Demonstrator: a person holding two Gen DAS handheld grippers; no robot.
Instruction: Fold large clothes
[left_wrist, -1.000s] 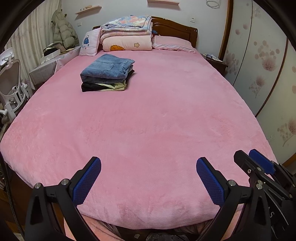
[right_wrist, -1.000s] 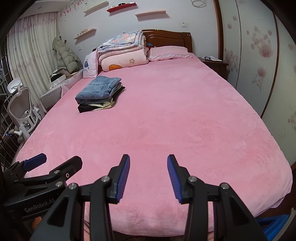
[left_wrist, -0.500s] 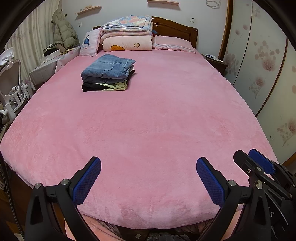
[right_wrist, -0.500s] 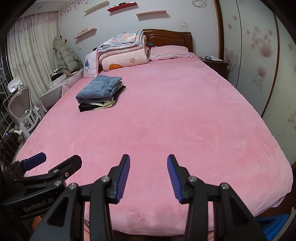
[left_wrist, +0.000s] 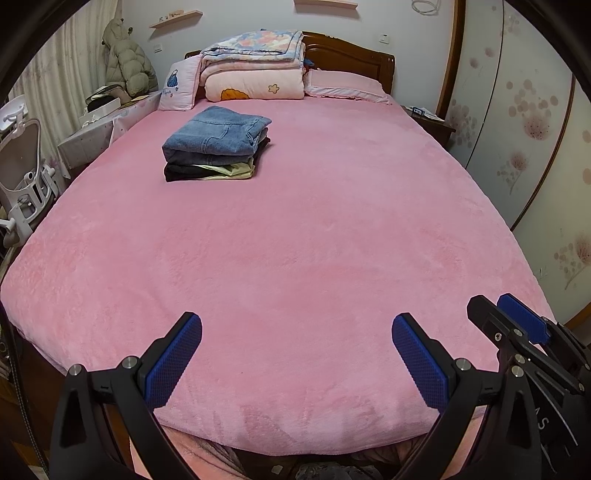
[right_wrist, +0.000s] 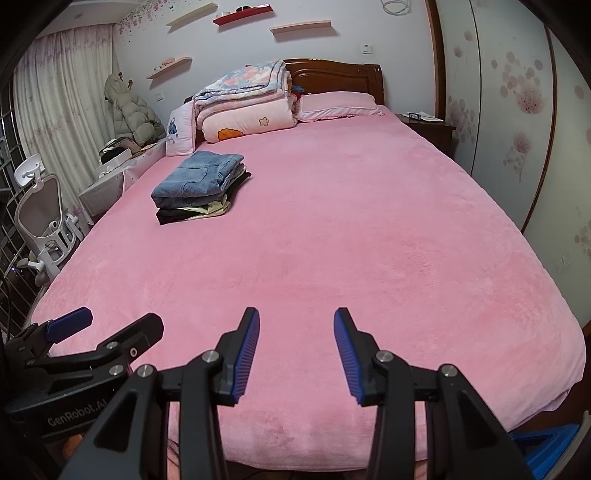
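A stack of folded clothes (left_wrist: 216, 144), blue jeans on top with dark and pale yellow pieces beneath, sits on the pink bed (left_wrist: 295, 240) toward the far left; it also shows in the right wrist view (right_wrist: 201, 186). My left gripper (left_wrist: 295, 358) is wide open and empty above the bed's near edge. My right gripper (right_wrist: 296, 354) is open and empty beside it, over the same edge. Each gripper shows at the other view's side: the right gripper (left_wrist: 517, 332) and the left gripper (right_wrist: 99, 339). No unfolded garment lies on the bed.
Folded quilts (left_wrist: 255, 70) and pillows (left_wrist: 343, 83) lie at the wooden headboard. A white chair (left_wrist: 22, 177) and a box stand left of the bed. A nightstand (left_wrist: 428, 123) and wardrobe doors (left_wrist: 517, 122) are on the right. A blue object (right_wrist: 546, 446) sits low on the right.
Both views have shifted very slightly; the grippers stay open and in the same place over the bed's near edge.
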